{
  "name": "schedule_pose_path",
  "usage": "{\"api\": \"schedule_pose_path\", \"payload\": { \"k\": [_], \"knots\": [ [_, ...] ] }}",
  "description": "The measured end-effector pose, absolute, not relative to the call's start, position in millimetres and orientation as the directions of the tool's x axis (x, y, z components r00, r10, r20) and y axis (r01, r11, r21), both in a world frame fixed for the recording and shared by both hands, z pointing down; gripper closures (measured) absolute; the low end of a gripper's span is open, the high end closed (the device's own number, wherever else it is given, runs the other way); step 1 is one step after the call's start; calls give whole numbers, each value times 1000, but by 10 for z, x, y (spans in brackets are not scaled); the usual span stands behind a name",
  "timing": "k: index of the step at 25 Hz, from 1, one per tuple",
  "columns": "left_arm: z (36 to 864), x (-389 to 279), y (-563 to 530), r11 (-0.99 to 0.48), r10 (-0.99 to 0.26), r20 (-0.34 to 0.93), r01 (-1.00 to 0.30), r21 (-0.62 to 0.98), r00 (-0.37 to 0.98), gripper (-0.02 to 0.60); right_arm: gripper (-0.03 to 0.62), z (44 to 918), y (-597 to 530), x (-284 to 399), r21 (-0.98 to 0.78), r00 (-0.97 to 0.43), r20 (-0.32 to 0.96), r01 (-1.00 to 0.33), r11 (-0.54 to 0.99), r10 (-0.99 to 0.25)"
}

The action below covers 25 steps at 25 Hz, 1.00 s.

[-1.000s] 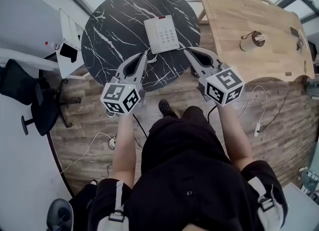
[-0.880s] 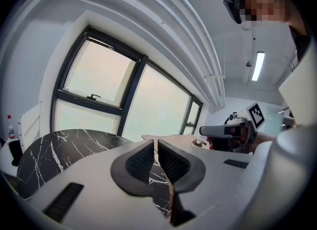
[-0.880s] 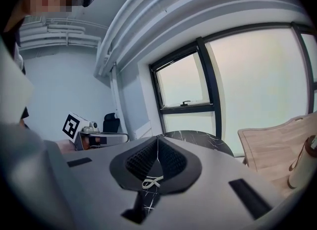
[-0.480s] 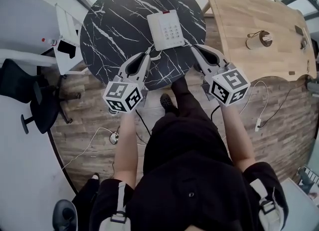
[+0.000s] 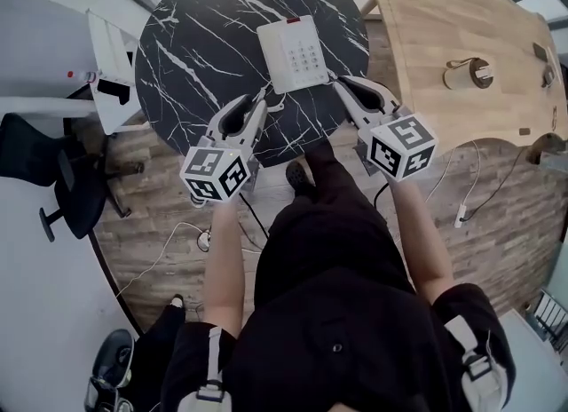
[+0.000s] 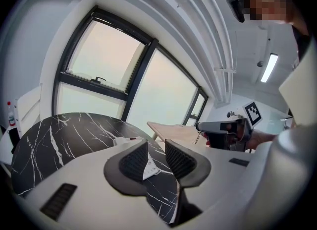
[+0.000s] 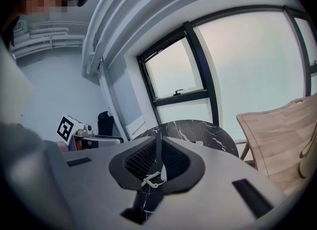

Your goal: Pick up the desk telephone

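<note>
**A:** Where is the phone?

**B:** The white desk telephone, a flat rectangle with a keypad, lies on the round black table with white marble veining. It sits toward the side nearest the pale wooden table, which stands just beside the black one.

**A:** And the two grippers?

**B:** Both are held over the near edge of the black table, one at each near corner of the telephone. The left gripper points at the near-left corner. Its jaws have just been opening and stand a little apart. In the left gripper view a bit of the white casing shows through the narrow gap, and the ribbed pads press on nothing.

**A:** The right one?

**B:** The right gripper points at the near-right corner with its pads together and nothing clamped. In its own view a coiled white cord shows below the jaws, lying on the marble.

**A:** Does either tip touch the casing?

**B:** I cannot tell; both are just beside it.

**A:** Anything else around?

**B:** A black office chair stands off to the left, on the wood-plank floor.
</note>
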State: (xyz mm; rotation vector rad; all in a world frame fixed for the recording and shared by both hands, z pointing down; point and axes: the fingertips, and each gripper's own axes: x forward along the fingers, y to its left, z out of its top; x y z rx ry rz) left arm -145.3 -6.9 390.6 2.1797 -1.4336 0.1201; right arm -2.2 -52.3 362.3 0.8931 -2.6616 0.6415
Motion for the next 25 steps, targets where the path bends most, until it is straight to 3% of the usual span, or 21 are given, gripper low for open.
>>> {"api": "schedule_pose_path", "payload": {
  "k": [5,8,17,25],
  "knots": [
    [3972,-1496,-349,-279,-833,361,-882,381,420,454,554,3778,-856,-58,-336,-779,399,-615,714,-483],
    [3998,-1533,-561,-266,-833,367,-881,390,414,435,493,3853,-1099,-98,-338,-778,419,-612,715,-468],
    [4195,-1550,-1082,-216,-818,421,-887,407,393,411,454,4152,-1703,-140,-373,-784,465,-594,713,-410],
    [4616,-1495,-1302,-154,-779,503,-893,423,373,353,395,4727,-1870,-199,-444,-794,540,-550,707,-279]
  ]
}}
